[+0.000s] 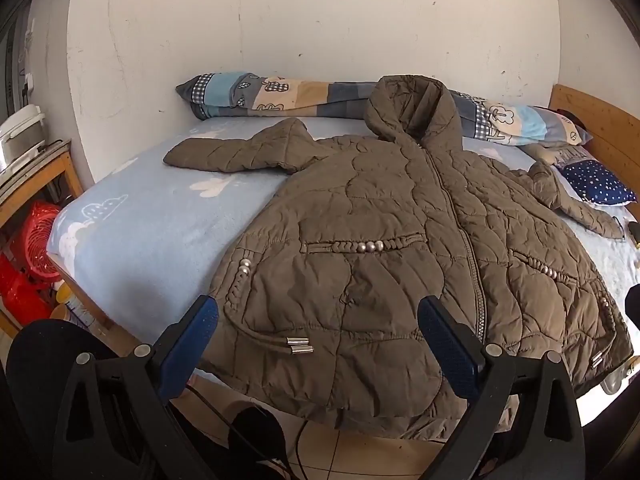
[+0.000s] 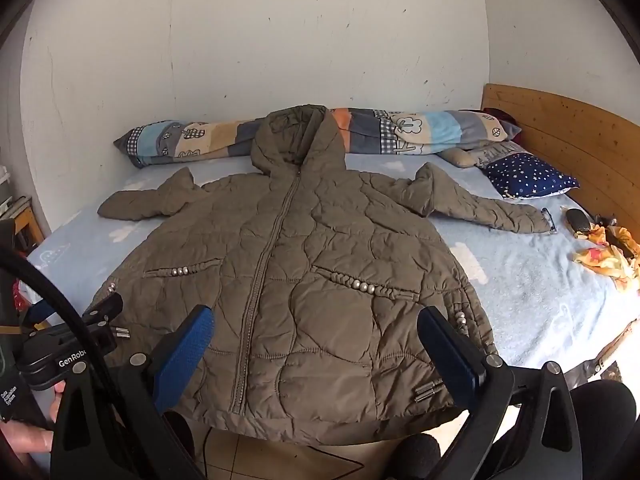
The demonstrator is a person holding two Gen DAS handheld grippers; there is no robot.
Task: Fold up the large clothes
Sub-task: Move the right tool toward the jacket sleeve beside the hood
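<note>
An olive-brown quilted hooded jacket (image 1: pixel 380 248) lies face up and zipped on a light blue bed (image 1: pixel 132 224), sleeves spread to both sides, hood toward the wall, hem hanging over the near edge. It also shows in the right wrist view (image 2: pixel 304 280). My left gripper (image 1: pixel 318 316) is open and empty, held just above the jacket's lower left front. My right gripper (image 2: pixel 316 328) is open and empty, above the lower right front near the hem. The left gripper's body (image 2: pixel 72 344) shows at the left of the right wrist view.
A long patchwork bolster (image 2: pixel 400 132) lies along the wall behind the hood. A navy star pillow (image 2: pixel 528 176) sits by the wooden headboard (image 2: pixel 568 136) at right. A yellow cloth (image 2: pixel 608 256) and dark object (image 2: pixel 578 220) lie on the bed's right side. Red baskets (image 1: pixel 28 264) and a wooden shelf stand left.
</note>
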